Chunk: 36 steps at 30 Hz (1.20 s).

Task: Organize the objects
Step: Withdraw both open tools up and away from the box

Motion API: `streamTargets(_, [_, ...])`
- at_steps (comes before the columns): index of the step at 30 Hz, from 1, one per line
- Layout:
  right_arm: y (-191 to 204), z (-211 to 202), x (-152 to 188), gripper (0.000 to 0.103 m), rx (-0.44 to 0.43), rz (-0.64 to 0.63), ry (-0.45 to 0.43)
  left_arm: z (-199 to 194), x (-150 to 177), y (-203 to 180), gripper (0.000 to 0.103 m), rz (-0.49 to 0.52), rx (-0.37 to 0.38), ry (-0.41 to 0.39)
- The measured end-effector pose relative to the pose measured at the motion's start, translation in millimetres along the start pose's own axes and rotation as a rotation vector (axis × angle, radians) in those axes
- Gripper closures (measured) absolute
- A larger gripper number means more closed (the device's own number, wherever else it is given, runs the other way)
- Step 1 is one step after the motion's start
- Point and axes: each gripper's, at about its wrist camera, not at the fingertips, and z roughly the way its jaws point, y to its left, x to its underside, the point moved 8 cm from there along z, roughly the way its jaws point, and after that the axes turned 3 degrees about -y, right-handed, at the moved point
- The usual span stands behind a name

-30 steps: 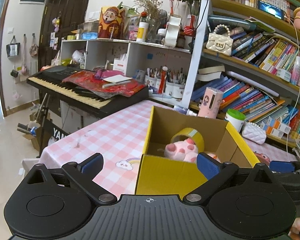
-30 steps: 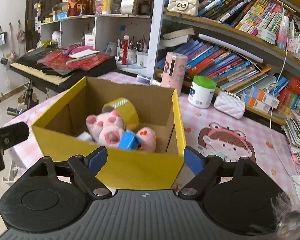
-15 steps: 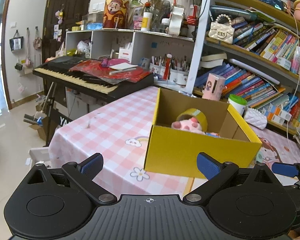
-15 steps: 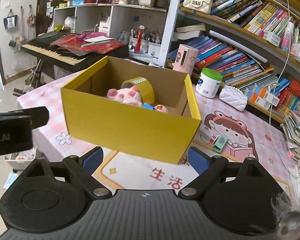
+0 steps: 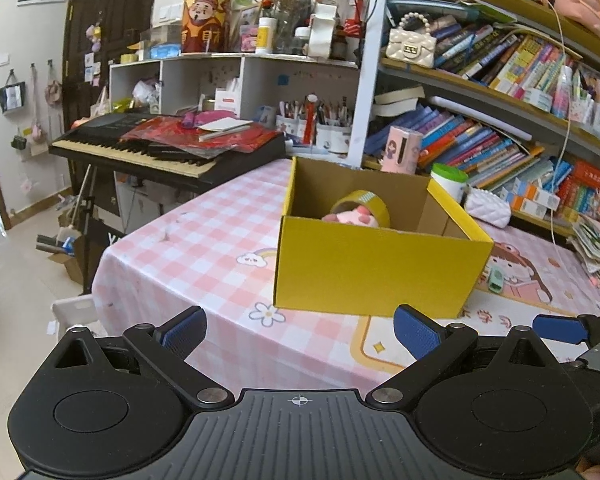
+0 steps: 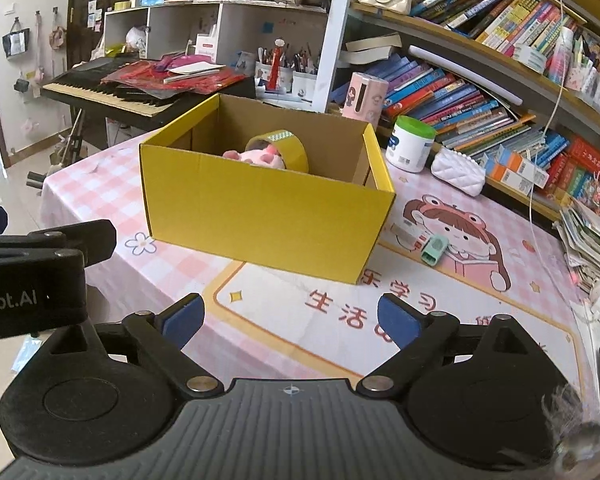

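A yellow cardboard box (image 5: 376,268) (image 6: 260,216) stands open-topped on the pink checked tablecloth (image 5: 204,240). Inside it lie a pink plush toy (image 5: 354,218) (image 6: 260,157) and a roll of yellow-brown tape (image 5: 374,202) (image 6: 290,144). My left gripper (image 5: 300,330) is open with nothing between its blue pads, short of the box's near wall. My right gripper (image 6: 290,318) is open and empty too, back from the box over the printed mat (image 6: 340,312). The right gripper's blue fingertip (image 5: 556,328) shows at the right edge of the left wrist view.
A small green item (image 6: 434,248) lies right of the box on the mat. Behind stand a white jar with green lid (image 6: 410,144), a pink cylinder (image 6: 364,98), a white quilted pouch (image 6: 458,170), crowded bookshelves (image 6: 480,92). A keyboard (image 5: 160,152) flanks the table's left.
Both grippers have pulled back from the box, which now sits farther off and smaller in both views. The right gripper's jaws stand a little wider than a second ago.
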Motion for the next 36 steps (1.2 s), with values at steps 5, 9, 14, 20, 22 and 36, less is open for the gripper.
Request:
streamTargets(5, [1,-8,10,0.009,0.007,0.008,0.008,-5,9,-3,0.002,0.015,0.013,0.018])
streamTargets(9, [-2,-13,17,0.009,0.017,0.023,0.013,-9,15,-8,0.002,0.036,0.032,0.033])
streamTargets(14, [-7,-20,26,0.009,0.038,0.049,0.021,-13,22,-14,0.002,0.055,0.054,0.045])
streamTargets(20, [-10,-26,32,0.009,0.057,0.068,0.024,-17,24,-17,0.002,0.065,0.071,0.042])
streamTargets(22, [-10,-27,32,0.009,0.062,0.070,0.024,-18,24,-17,0.002,0.065,0.074,0.042])
streamTargets(36, [-15,-31,34,0.009,0.084,0.074,0.031,-16,25,-24,0.002,0.068,0.099,0.054])
